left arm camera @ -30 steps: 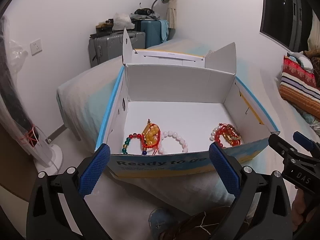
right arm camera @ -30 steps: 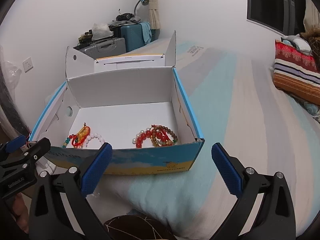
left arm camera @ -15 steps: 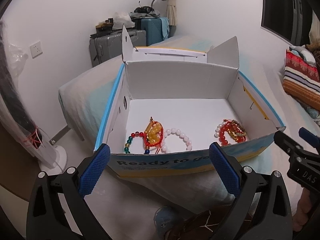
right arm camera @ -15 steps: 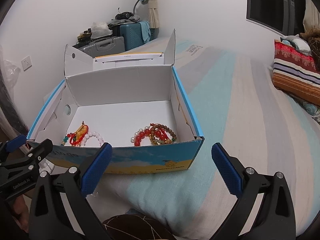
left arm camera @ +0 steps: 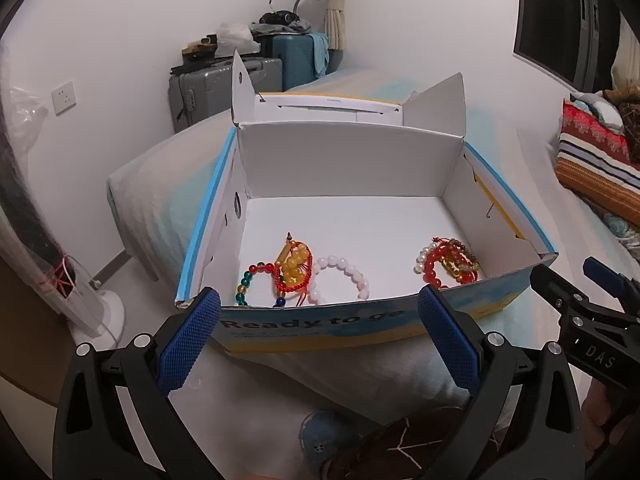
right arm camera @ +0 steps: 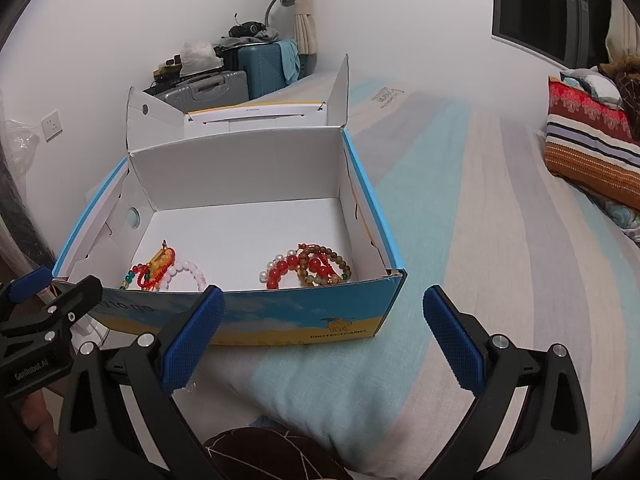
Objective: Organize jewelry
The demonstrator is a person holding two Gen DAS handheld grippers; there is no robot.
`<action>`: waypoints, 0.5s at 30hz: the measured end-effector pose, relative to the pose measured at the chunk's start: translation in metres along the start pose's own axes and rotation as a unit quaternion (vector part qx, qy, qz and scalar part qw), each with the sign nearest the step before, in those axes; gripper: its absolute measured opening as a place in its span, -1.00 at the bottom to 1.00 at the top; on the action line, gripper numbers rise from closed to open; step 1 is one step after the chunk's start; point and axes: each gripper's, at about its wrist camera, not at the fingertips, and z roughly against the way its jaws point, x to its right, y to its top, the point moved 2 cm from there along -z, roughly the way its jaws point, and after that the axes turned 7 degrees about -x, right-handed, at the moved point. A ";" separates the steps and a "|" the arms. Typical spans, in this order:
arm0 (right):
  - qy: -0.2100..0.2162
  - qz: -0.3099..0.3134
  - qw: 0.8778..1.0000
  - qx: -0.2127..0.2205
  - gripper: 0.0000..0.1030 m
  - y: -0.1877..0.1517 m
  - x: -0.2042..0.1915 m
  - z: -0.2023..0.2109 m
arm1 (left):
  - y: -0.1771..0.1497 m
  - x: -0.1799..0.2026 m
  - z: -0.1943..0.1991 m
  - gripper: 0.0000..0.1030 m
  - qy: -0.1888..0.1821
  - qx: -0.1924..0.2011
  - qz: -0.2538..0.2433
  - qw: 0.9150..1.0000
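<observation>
An open cardboard box with a blue printed front sits on the bed. Inside lie two heaps of beaded bracelets. The left heap has yellow, red, green and pale pink beads. The right heap has red, pearl and brown beads. My left gripper hangs open just before the box's front wall, with nothing between its blue pads. My right gripper is open too, near the box's front right corner, holding nothing.
The box rests on a striped blue and beige bedspread. Striped pillows lie at the far right. Suitcases stand against the wall behind the bed. A white fan base stands on the floor at left.
Both grippers have crept closer to the box and slightly higher, so more of the box floor and both bracelet heaps show. Both stay open.
</observation>
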 end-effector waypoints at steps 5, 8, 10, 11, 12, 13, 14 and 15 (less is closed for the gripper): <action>-0.001 0.002 1.000 0.000 0.85 0.000 0.000 0.000 | 0.000 0.003 0.000 0.89 0.000 -0.001 -0.004 1.000; 0.000 0.003 1.000 0.000 0.85 0.000 0.000 0.000 | -0.001 0.005 0.000 0.89 -0.002 0.000 -0.006 1.000; 0.000 0.002 1.000 -0.001 0.85 0.000 0.000 0.000 | -0.001 0.005 0.000 0.89 0.000 0.001 -0.007 1.000; 0.001 0.001 1.000 -0.002 0.85 0.000 0.000 -0.001 | 0.000 0.005 0.000 0.89 0.002 0.001 -0.006 1.000; 0.002 0.001 1.000 -0.002 0.85 0.000 0.000 -0.001 | 0.000 0.004 0.000 0.89 0.003 -0.001 -0.005 1.000; 0.001 0.000 1.000 -0.002 0.85 0.000 -0.001 -0.001 | 0.000 0.004 0.000 0.89 0.003 -0.001 -0.003 1.000; 0.002 0.001 1.000 -0.002 0.85 -0.001 -0.001 -0.001 | 0.000 0.004 0.000 0.89 0.003 0.000 -0.002 1.000; 0.002 0.001 1.000 -0.002 0.85 0.000 -0.001 -0.001 | 0.000 0.003 0.000 0.89 0.005 0.000 0.000 1.000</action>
